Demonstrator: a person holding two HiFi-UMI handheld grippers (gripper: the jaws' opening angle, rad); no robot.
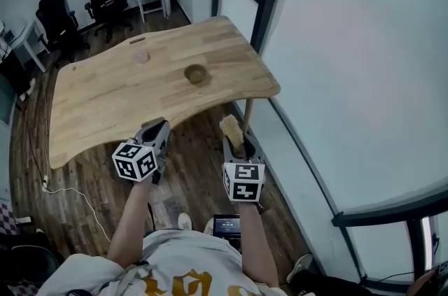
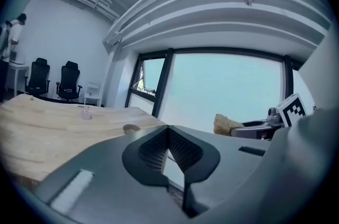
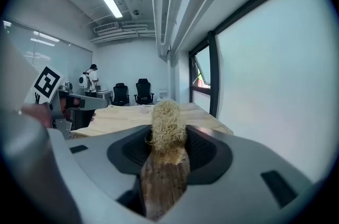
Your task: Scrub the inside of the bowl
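Right hand-held gripper [image 3: 168, 150] clamps the brush [image 3: 167, 110], left hand-held gripper [image 2: 168, 134] pinched together, empty: your unbraced bowl [image 1: 196, 73] may skid across the surface [image 1: 105, 100].

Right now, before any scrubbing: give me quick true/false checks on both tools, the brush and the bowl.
1. The right tool is shut on a brush. True.
2. The left tool holds the bowl. False: it is shut on nothing; the bowl stands on the table.
3. The brush's bristles are inside the bowl. False: the brush is held short of the table's near edge, apart from the bowl.
4. A small clear cup stands on the table, left of the bowl. True.
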